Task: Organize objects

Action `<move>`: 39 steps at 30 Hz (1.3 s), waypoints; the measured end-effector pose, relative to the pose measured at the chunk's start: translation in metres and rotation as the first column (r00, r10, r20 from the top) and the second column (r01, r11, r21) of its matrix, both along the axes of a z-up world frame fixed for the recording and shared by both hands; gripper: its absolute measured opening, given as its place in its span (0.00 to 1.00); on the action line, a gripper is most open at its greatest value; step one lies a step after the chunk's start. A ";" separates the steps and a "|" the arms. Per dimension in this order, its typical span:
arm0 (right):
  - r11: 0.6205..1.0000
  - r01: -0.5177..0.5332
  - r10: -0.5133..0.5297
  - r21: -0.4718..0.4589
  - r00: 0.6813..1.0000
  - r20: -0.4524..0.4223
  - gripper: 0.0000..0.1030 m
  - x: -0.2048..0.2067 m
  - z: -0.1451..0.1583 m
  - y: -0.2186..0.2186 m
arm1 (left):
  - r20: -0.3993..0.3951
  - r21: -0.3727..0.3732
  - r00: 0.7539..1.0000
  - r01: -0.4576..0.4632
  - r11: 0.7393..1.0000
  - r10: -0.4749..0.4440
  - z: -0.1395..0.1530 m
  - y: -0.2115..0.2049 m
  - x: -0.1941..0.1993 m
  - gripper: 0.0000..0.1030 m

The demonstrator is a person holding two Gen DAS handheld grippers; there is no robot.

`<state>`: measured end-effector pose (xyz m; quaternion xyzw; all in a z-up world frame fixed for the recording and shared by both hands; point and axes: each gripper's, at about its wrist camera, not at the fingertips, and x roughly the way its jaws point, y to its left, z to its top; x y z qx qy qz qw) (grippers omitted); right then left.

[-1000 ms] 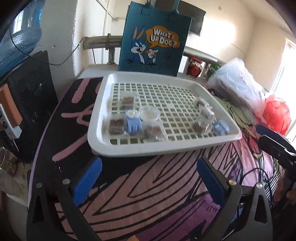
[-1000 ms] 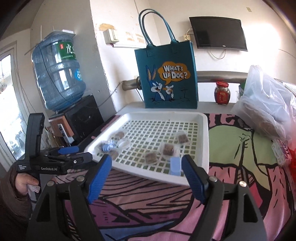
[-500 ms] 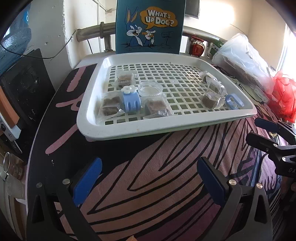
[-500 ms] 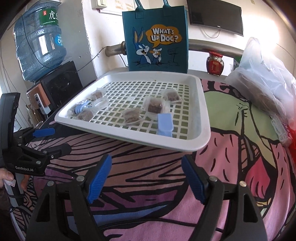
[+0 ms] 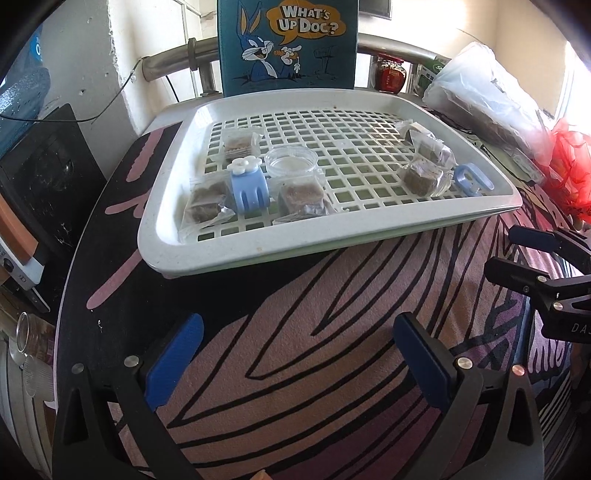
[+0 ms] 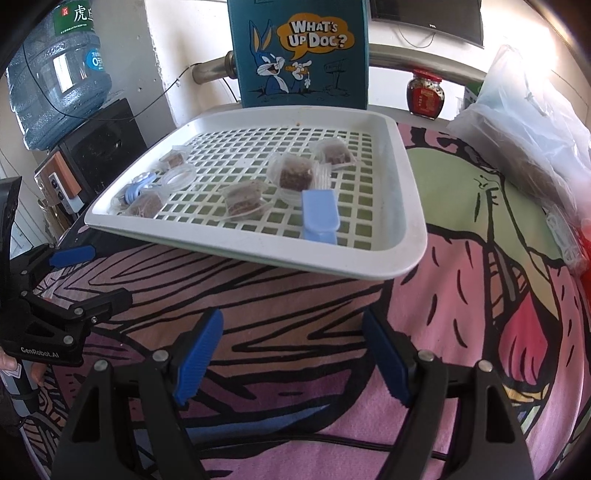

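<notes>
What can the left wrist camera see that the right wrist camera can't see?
Only the left wrist view shows the red mesh bag at its right edge and the clear jar low on its left.

Only the right wrist view shows the big blue water bottle whole, the TV on the wall and a person's hand holding the other gripper.

Both show the white tray, wrapped brown snacks, blue clips, the cartoon bag, the red-lidded jar and open fingers.

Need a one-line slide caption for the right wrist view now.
Open right hand-held gripper over the patterned cloth, short of a white tray of wrapped brown cubes and blue clips.
</notes>
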<state>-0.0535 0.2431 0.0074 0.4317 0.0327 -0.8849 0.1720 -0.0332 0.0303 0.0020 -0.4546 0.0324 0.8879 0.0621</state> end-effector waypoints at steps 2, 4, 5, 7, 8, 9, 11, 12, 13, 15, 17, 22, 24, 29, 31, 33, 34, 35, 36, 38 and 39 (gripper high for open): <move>1.000 0.013 -0.013 0.022 1.000 -0.003 0.76 0.000 0.000 -0.001 | 0.000 -0.001 1.000 0.000 1.000 0.000 0.000 0.000 0.000 1.00; 0.999 0.021 -0.020 0.040 1.000 -0.004 0.76 0.000 -0.001 -0.003 | 0.001 -0.003 1.000 0.000 1.000 0.000 0.000 0.000 0.000 1.00; 0.999 0.020 -0.020 0.050 1.000 -0.004 0.76 0.000 -0.001 -0.004 | 0.001 -0.005 1.000 0.000 1.000 0.000 0.000 0.000 0.000 1.00; 0.997 0.016 -0.016 0.077 1.000 -0.005 0.78 0.000 -0.002 -0.007 | 0.001 -0.008 1.000 0.000 1.000 0.000 -0.001 0.000 0.000 1.00; 0.996 0.012 -0.012 0.086 1.000 -0.006 0.80 0.000 -0.002 -0.009 | 0.002 -0.007 1.000 0.000 1.000 0.000 -0.001 0.000 0.000 1.00; 0.996 0.014 -0.013 0.092 1.000 -0.006 0.81 0.000 -0.002 -0.010 | 0.001 -0.007 1.000 0.000 1.000 0.000 -0.001 0.000 0.000 1.00; 0.996 0.019 -0.019 0.082 1.000 0.000 0.84 -0.001 -0.003 -0.008 | 0.001 -0.007 1.000 0.000 1.000 0.000 -0.001 0.000 0.000 1.00; 0.996 0.023 -0.023 0.084 1.000 -0.001 0.84 -0.001 -0.002 -0.007 | 0.001 -0.007 1.000 0.000 1.000 0.000 -0.001 0.000 0.000 1.00; 0.996 0.026 -0.026 0.086 1.000 -0.002 0.84 0.000 -0.002 -0.007 | 0.001 -0.007 1.000 0.000 1.000 0.000 -0.001 0.000 0.000 1.00; 0.996 0.026 -0.026 0.086 1.000 -0.002 0.84 0.000 -0.003 -0.007 | 0.001 -0.007 1.000 0.000 1.000 0.000 -0.001 0.000 0.000 1.00; 0.996 0.028 -0.028 0.089 1.000 -0.001 0.85 -0.001 -0.003 -0.007 | 0.001 -0.007 1.000 0.000 1.000 0.000 -0.001 0.001 0.000 1.00; 0.994 0.053 -0.055 0.092 0.998 0.023 1.00 -0.005 -0.006 -0.003 | 0.001 -0.007 1.000 0.000 1.000 0.000 -0.001 0.001 0.000 1.00; 0.994 0.052 -0.054 0.095 0.998 0.022 1.00 -0.005 -0.007 -0.004 | 0.001 -0.007 1.000 0.000 1.000 0.000 -0.001 0.000 0.000 1.00; 0.994 0.052 -0.054 0.095 0.998 0.022 1.00 -0.005 -0.006 -0.004 | 0.001 -0.007 1.000 0.000 1.000 0.000 -0.001 0.001 0.000 1.00; 0.994 0.052 -0.054 0.095 0.998 0.022 1.00 -0.005 -0.007 -0.004 | 0.001 -0.007 1.000 0.000 1.000 0.000 -0.001 0.001 0.000 1.00; 0.994 0.052 -0.054 0.095 0.998 0.022 1.00 -0.005 -0.007 -0.004 | 0.001 -0.007 1.000 0.000 1.000 0.000 -0.001 0.001 0.000 1.00; 0.994 0.052 -0.054 0.095 0.998 0.022 1.00 -0.005 -0.006 -0.004 | 0.001 -0.007 1.000 0.001 1.000 -0.001 -0.001 0.001 0.000 1.00; 0.994 0.052 -0.054 0.095 0.998 0.021 1.00 -0.005 -0.007 -0.004 | 0.001 -0.007 1.000 0.001 1.000 -0.001 -0.001 0.001 0.000 1.00; 0.994 0.052 -0.054 0.095 0.998 0.022 1.00 -0.005 -0.006 -0.004 | 0.001 -0.007 1.000 0.000 1.000 0.000 -0.001 0.001 0.000 1.00; 0.994 0.052 -0.054 0.095 0.998 0.022 1.00 -0.005 -0.007 -0.004 | 0.002 -0.006 1.000 0.000 1.000 0.000 -0.001 0.001 0.000 1.00; 0.994 0.052 -0.054 0.095 0.998 0.022 1.00 -0.005 -0.006 -0.004 | 0.001 -0.007 1.000 0.000 1.000 0.000 -0.001 0.001 0.000 1.00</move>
